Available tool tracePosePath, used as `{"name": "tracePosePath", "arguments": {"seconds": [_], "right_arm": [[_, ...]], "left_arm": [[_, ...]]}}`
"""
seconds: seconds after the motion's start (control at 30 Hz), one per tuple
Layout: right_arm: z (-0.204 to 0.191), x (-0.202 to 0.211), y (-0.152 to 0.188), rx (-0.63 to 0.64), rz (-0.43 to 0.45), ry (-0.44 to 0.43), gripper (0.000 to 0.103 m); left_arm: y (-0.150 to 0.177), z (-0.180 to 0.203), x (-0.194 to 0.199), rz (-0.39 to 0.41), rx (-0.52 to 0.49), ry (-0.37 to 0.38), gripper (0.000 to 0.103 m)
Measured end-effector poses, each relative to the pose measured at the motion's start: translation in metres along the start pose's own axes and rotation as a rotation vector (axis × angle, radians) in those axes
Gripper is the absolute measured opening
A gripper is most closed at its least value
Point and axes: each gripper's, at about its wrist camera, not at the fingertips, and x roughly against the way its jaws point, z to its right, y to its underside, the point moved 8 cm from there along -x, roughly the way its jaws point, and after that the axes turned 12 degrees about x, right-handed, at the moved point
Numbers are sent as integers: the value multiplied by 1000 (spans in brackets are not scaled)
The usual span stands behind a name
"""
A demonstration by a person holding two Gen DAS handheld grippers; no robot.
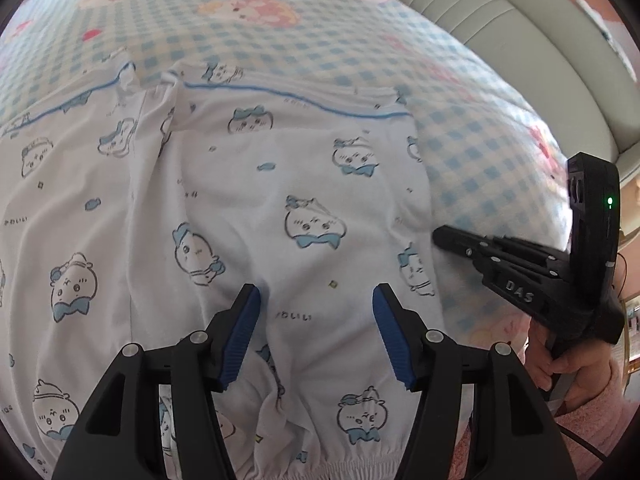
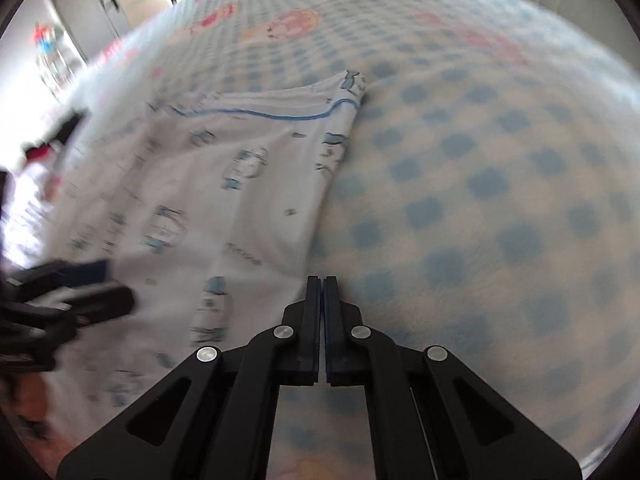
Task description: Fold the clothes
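Currently white printed garment (image 1: 248,208) spread flat on checked bed blanket (image 1: 480,152). Left claw (image 1: 316,308) wide, above near middle, gripping nothing. Right claw (image 2: 321,280) pinched closed at garment's right edge; cloth between pads unclear. Risk: closed claw lifts without cloth, or drags blanket along, rumpling fold.

I saw a bed under a blue-checked cartoon blanket (image 1: 280,32); a white garment (image 1: 248,184) with blue-bowed characters lay spread flat directly on it.
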Motion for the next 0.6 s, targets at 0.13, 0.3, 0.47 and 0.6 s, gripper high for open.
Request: {"name": "tracePosePath", "arguments": {"seconds": [0.13, 0.3, 0.47, 0.6], "right_arm": [[-5, 8, 5, -105, 12, -165, 8], [-21, 8, 11, -50, -2, -173, 24], [-41, -11, 20, 46, -87, -86, 25], [-39, -25, 36, 149, -149, 52, 22]], "left_arm": [[1, 0, 4, 12, -4, 5, 48], [13, 0, 10, 1, -20, 41, 47], [27, 4, -5, -32, -64, -17, 47], [36, -4, -18, -50, -99, -119, 47]]}}
